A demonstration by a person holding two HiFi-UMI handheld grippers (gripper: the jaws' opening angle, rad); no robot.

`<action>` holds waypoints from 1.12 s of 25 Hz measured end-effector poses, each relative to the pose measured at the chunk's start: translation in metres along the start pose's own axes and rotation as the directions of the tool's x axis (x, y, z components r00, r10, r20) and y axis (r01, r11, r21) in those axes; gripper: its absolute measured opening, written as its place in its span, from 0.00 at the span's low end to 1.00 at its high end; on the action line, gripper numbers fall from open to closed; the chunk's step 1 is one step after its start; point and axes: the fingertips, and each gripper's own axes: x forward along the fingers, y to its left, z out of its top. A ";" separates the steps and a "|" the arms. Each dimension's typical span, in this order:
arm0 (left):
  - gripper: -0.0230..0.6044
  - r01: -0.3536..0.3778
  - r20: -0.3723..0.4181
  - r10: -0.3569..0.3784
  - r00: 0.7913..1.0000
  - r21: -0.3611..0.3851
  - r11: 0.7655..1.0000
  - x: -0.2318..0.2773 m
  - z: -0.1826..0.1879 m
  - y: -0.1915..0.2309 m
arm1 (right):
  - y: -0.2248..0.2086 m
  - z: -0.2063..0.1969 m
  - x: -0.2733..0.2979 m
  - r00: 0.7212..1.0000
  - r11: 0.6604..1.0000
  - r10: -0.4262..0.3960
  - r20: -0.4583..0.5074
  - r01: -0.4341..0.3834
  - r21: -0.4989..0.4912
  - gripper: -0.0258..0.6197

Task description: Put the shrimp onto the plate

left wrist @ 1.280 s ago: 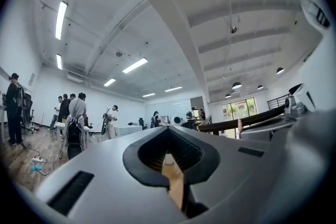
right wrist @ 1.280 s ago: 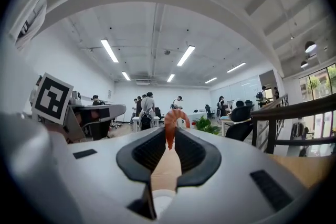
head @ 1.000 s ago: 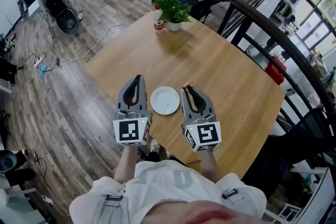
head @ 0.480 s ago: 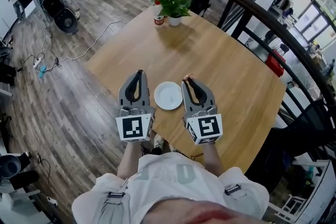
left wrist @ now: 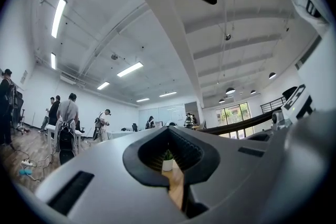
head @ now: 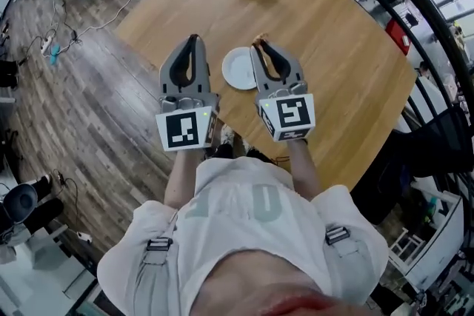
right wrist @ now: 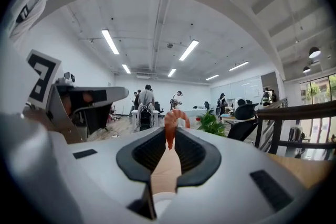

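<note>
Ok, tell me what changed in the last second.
Only the head view swung, sliding the table up the frame. The right gripper stays shut on the shrimp beside the plate, which is still bare; the left gripper stays shut and empty.

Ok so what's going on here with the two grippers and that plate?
A person holds a gripper in each hand above a wooden table. The right gripper is shut on a small orange shrimp, pinched at its tips. The left gripper is shut with nothing in it. A white plate lies on the table between the two, and the shrimp is not yet on it.
</note>
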 end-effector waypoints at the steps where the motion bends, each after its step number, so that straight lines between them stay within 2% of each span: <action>1: 0.05 -0.004 0.000 0.004 1.000 -0.001 1.000 -0.001 -0.003 -0.001 | 0.000 -0.011 0.003 1.000 1.000 0.006 -0.026 -0.007 -0.009 0.14; 5: 0.05 -0.022 -0.046 0.021 0.999 -0.009 1.000 -0.009 -0.024 -0.010 | 0.000 -0.070 0.008 0.982 0.999 0.029 -0.185 -0.033 -0.020 0.14; 8: 0.05 -0.020 -0.052 0.019 0.998 -0.011 1.000 -0.008 -0.032 -0.008 | 0.001 -0.106 0.018 0.963 0.999 0.041 -0.267 -0.043 0.001 0.13; 11: 0.05 -0.024 -0.064 0.023 0.998 -0.018 1.000 -0.009 -0.038 -0.003 | 0.005 -0.143 0.028 0.933 0.998 0.063 -0.354 -0.057 0.026 0.13; 14: 0.05 -0.038 -0.090 0.036 0.995 -0.025 0.999 -0.012 -0.047 0.004 | 0.006 -0.178 0.038 0.899 0.998 0.066 -0.433 -0.068 0.012 0.13; 17: 0.05 -0.058 -0.108 0.054 0.993 -0.033 0.998 -0.017 -0.053 0.005 | 0.006 -0.209 0.038 0.850 0.997 0.065 -0.523 -0.075 0.001 0.13; 20: 0.05 -0.066 -0.123 0.061 0.991 -0.039 0.997 -0.020 -0.059 0.008 | 0.007 -0.237 0.038 0.786 0.996 0.078 -0.613 -0.093 0.007 0.13; 28: 0.05 -0.073 -0.111 0.068 0.991 -0.044 0.996 -0.018 -0.062 0.009 | 0.003 -0.282 0.039 0.662 0.994 0.080 -0.745 -0.112 0.007 0.14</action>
